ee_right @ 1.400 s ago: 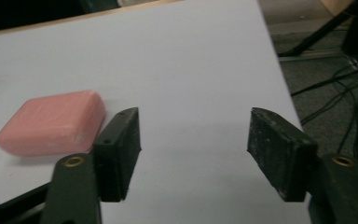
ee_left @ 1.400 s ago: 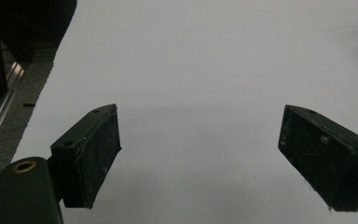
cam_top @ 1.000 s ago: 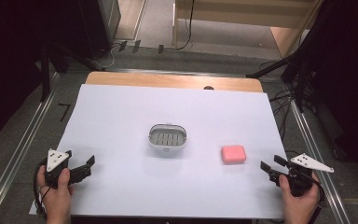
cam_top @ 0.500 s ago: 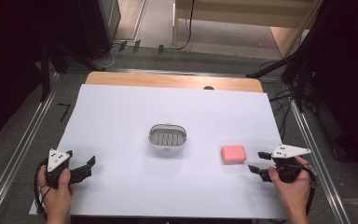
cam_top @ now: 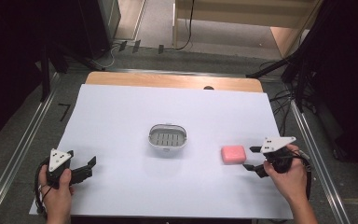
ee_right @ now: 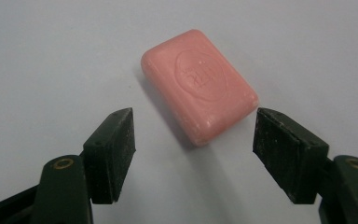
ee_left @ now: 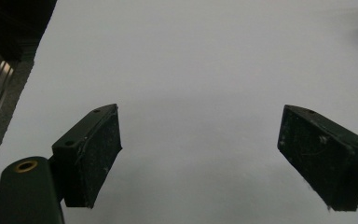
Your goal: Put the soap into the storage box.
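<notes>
A pink bar of soap (cam_top: 233,154) (ee_right: 198,86) lies flat on the white table sheet, right of centre. My right gripper (cam_top: 251,157) (ee_right: 193,156) is open just to the soap's right, its jaws spread wider than the bar and a short way from it, touching nothing. A white oval soap dish (cam_top: 167,137) with a slotted grey insert stands at the middle of the table. My left gripper (cam_top: 81,161) (ee_left: 200,158) rests open near the front left corner with bare sheet between its jaws.
The white sheet (cam_top: 121,112) covers most of the wooden table (cam_top: 168,80). Metal rails (cam_top: 23,149) run along both sides of the table, and cables lie on the floor behind it.
My right gripper has moved left and forward across the sheet toward the pink soap. The left gripper has stayed in place.
</notes>
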### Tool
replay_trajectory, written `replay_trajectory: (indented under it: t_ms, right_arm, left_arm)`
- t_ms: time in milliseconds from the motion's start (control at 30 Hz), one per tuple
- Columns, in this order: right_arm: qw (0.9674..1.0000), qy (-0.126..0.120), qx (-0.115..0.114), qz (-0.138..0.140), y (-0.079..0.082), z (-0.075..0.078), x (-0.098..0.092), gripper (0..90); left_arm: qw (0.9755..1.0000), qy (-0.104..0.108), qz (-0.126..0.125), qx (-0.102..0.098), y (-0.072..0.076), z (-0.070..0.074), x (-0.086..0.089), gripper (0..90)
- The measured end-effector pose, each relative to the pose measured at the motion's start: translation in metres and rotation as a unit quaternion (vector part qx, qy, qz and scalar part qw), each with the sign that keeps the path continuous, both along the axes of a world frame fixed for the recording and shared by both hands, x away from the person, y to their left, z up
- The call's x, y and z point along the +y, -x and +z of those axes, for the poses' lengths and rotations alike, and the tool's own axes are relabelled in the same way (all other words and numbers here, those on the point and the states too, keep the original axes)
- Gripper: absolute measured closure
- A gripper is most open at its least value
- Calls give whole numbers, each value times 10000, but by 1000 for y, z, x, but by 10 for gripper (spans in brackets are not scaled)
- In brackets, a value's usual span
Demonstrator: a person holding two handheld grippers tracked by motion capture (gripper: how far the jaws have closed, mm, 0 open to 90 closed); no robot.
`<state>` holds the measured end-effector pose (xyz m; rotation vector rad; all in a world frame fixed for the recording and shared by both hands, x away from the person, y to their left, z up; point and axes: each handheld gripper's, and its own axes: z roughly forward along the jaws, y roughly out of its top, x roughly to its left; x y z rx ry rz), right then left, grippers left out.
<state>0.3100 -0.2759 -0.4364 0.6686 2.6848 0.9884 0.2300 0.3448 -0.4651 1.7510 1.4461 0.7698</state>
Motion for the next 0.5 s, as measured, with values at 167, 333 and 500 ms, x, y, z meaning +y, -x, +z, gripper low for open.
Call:
replay_trajectory:
  t_ms: [167, 333, 500]
  right_arm:
    - [9993, 273, -28, 267, -6, 6, 11, 302]
    - [9979, 418, -30, 500, -15, 10, 19, 295]
    - [9963, 499, 16, 702, -22, 10, 24, 288]
  left_arm:
    - [10000, 23, 15, -47, 1, 0, 0, 141]
    - [10000, 20, 2, -47, 0, 0, 0, 141]
    - [10000, 15, -18, -41, 1, 0, 0, 142]
